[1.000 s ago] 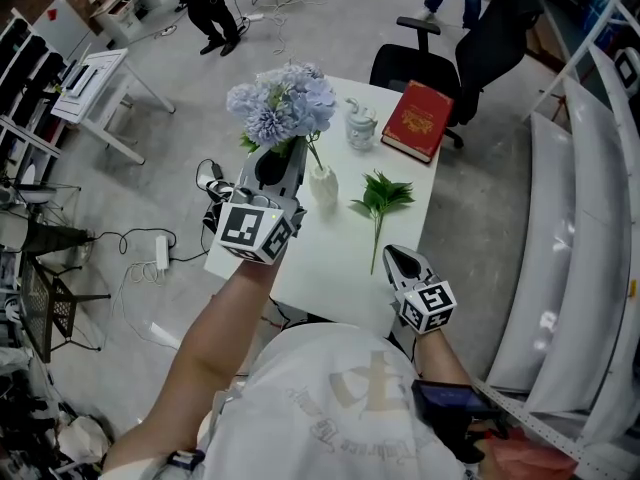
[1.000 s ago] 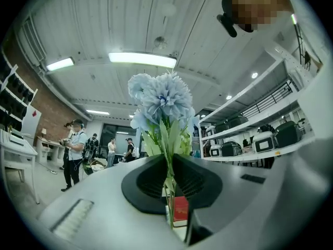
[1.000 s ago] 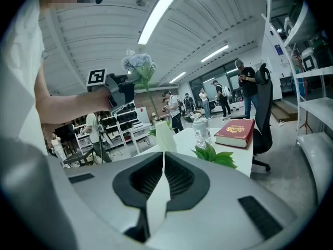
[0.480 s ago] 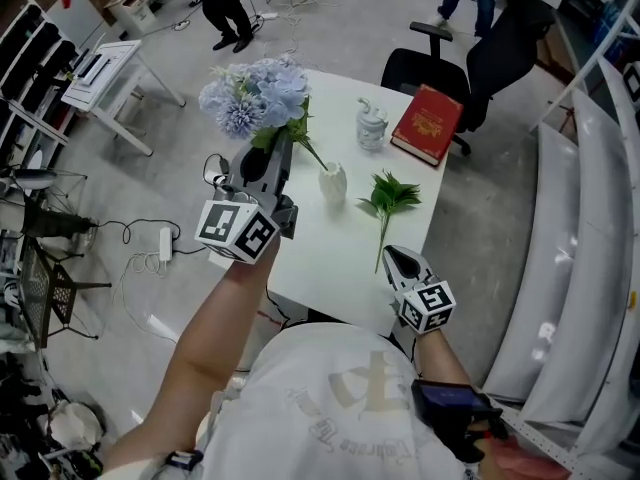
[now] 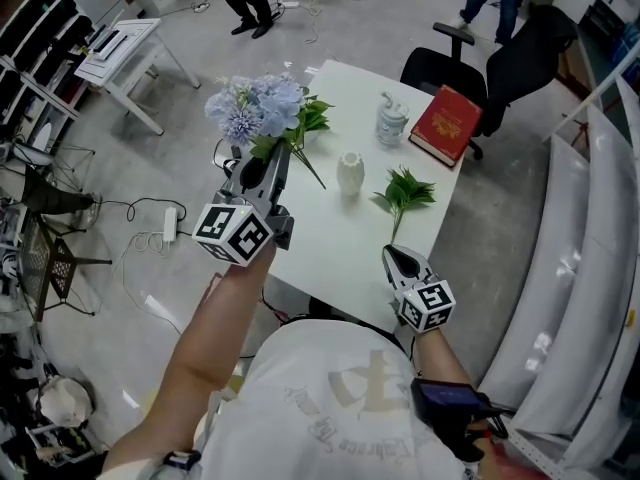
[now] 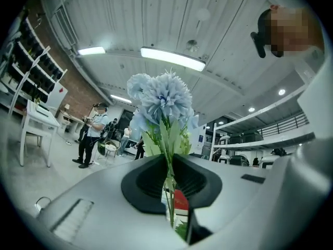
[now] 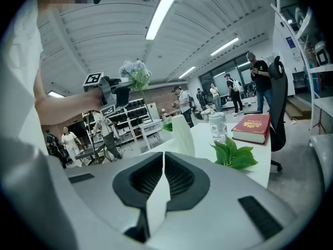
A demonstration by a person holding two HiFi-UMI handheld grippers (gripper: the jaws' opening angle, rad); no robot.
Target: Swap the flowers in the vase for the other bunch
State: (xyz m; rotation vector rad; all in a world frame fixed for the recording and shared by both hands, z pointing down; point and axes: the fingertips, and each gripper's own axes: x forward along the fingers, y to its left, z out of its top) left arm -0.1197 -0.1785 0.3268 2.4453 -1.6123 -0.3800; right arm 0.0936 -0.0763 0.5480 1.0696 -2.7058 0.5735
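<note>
The bunch of pale blue artificial flowers (image 5: 255, 110) is clamped by its green stems in the left gripper (image 5: 268, 158), whose jaws sit narrow on them. To that gripper's right the small white ceramic vase (image 5: 350, 173) stands on the white table (image 5: 320, 253). Farther right a green leafy sprig (image 5: 405, 190) lies just ahead of the right gripper (image 5: 398, 260), whose jaws are pressed together.

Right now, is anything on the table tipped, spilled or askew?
Nothing stands out. The white vase stands upright, the green sprig lies flat beside it, and the left gripper grips the blue flowers.
</note>
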